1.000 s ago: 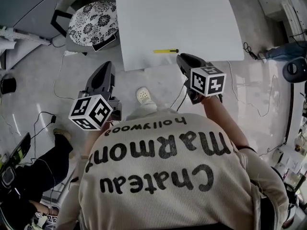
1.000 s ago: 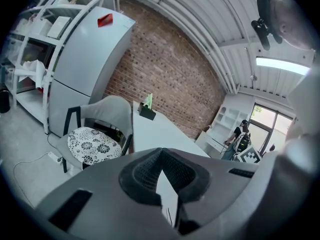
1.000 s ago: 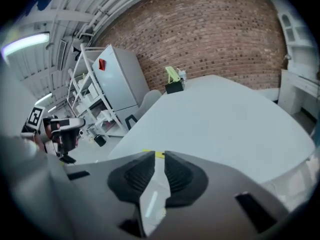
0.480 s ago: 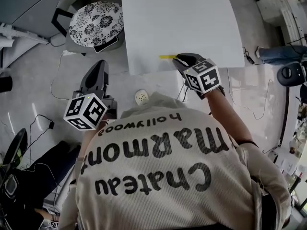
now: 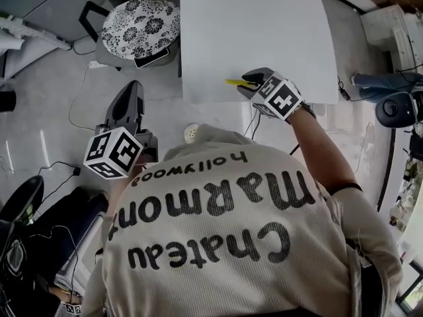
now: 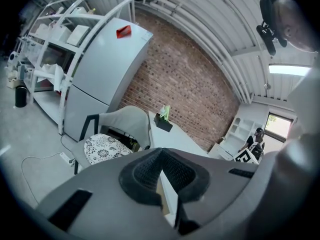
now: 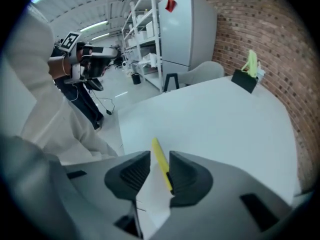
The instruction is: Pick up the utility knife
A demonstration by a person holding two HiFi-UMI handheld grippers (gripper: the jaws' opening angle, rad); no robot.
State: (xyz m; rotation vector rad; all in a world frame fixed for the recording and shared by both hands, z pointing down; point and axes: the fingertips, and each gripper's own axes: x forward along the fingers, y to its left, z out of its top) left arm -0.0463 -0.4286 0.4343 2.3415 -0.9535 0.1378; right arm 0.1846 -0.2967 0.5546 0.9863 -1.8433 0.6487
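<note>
A white desk (image 5: 264, 32) bears a black holder (image 7: 245, 81) at its far end, beside it stands a grey chair (image 6: 127, 121) with a flower-patterned cushion (image 5: 141, 26) (a dark flat device (image 5: 151, 59) lies at its edge), and a pale fridge (image 6: 105, 69) stands before the brick wall (image 6: 190, 84).

shirt (image 5: 218, 233) | print: "Chateau Marmont", "hollywood" | upside down in head view

Head view looks steeply down; all three views share the table (image 5: 251, 32).
</note>
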